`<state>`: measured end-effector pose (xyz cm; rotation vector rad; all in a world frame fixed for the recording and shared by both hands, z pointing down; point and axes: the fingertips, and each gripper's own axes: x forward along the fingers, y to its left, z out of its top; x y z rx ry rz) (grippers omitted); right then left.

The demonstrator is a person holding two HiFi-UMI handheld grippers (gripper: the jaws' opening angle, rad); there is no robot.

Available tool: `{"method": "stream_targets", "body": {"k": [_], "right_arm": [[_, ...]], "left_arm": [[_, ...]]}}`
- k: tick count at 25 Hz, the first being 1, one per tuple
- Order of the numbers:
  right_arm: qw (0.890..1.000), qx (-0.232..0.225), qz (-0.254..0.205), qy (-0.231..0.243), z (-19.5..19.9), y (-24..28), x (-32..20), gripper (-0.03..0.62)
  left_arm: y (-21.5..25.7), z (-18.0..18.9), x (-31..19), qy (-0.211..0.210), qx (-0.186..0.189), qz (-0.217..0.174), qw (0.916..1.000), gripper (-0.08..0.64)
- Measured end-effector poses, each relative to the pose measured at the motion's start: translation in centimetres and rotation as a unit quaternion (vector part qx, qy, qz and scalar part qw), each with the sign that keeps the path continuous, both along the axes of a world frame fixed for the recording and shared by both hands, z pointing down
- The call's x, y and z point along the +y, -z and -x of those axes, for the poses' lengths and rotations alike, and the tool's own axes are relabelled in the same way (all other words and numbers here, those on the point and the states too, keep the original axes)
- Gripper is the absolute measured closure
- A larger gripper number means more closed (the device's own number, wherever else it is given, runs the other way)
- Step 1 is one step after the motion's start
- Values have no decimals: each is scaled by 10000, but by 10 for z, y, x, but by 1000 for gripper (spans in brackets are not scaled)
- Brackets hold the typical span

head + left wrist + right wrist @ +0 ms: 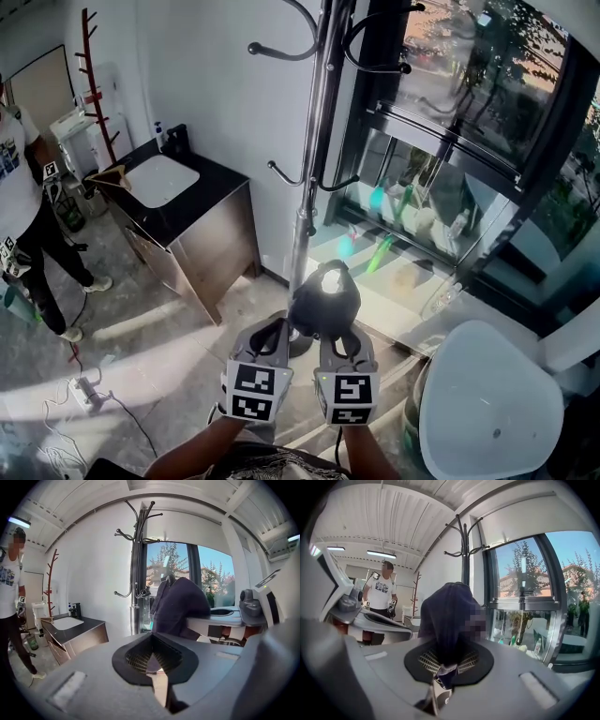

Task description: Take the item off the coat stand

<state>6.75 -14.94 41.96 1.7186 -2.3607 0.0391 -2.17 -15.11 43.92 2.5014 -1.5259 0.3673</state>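
Observation:
A dark navy cap [324, 298] hangs bunched from my right gripper [339, 334], which is shut on its fabric. In the right gripper view the cap [449, 616] rises straight out of the closed jaws of that gripper [447, 666]. The cap hangs in front of the lower pole of the chrome coat stand [312, 159], apart from the hooks, which are bare. My left gripper [278, 330] sits just left of the cap, shut with nothing in it. In the left gripper view its jaws [153, 662] meet, and the cap [180, 606] shows to the right.
A dark-topped cabinet with a white sink [183, 211] stands left of the coat stand. A person [21, 211] stands at the far left near a red wooden rack [94, 80]. A power strip and cable [86, 394] lie on the floor. A white rounded unit [487, 403] is at lower right, and a window [469, 141] is behind.

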Motion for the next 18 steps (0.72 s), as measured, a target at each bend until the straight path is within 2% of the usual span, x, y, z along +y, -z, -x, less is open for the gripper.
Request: {"method": "stream_targets", "body": {"k": [18], "right_arm": [[9999,-111,23,-79,-21,2,27,561]], "left_arm": [[4,-21,25,-134,-50,-32,9999,558]]}}
